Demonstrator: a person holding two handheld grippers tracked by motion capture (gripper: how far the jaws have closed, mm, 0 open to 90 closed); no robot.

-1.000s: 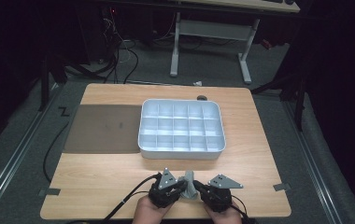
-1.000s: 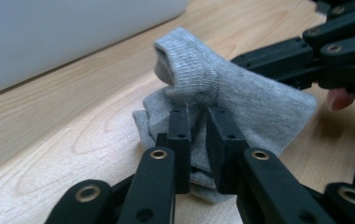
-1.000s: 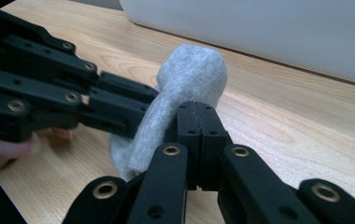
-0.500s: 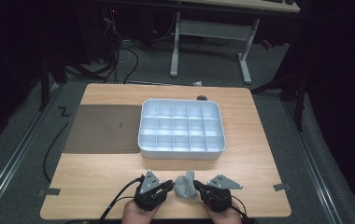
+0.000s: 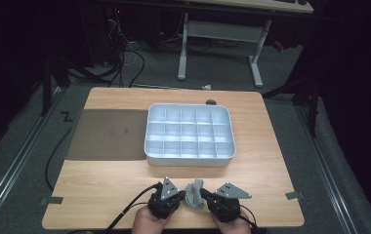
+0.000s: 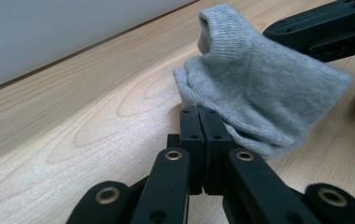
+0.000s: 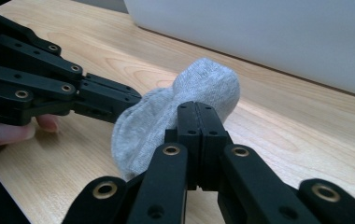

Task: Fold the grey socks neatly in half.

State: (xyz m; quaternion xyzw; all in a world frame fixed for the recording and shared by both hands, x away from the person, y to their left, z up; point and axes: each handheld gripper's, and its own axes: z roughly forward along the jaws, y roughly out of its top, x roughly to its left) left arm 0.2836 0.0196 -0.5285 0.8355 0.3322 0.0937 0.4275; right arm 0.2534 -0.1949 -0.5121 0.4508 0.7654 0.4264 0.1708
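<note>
Two grippers meet at the near edge of the tabletop [image 5: 100,185], and between them sits a grey sock [image 5: 195,194], bunched up and lifted just off the wood. Left gripper [image 6: 199,112]: its fingers have just been closing and now pinch the sock's lower edge. Right gripper [image 7: 198,108]: fingers pressed together on the sock's other end. Beyond them, the white compartment tray [image 5: 189,157] sits mid-table, a dark mat [image 5: 108,134] just beside it.

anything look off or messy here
Nothing stands out. The grey sock is held up between the left claw and right claw, both pinched shut on it. The tray sits square on the table.
</note>
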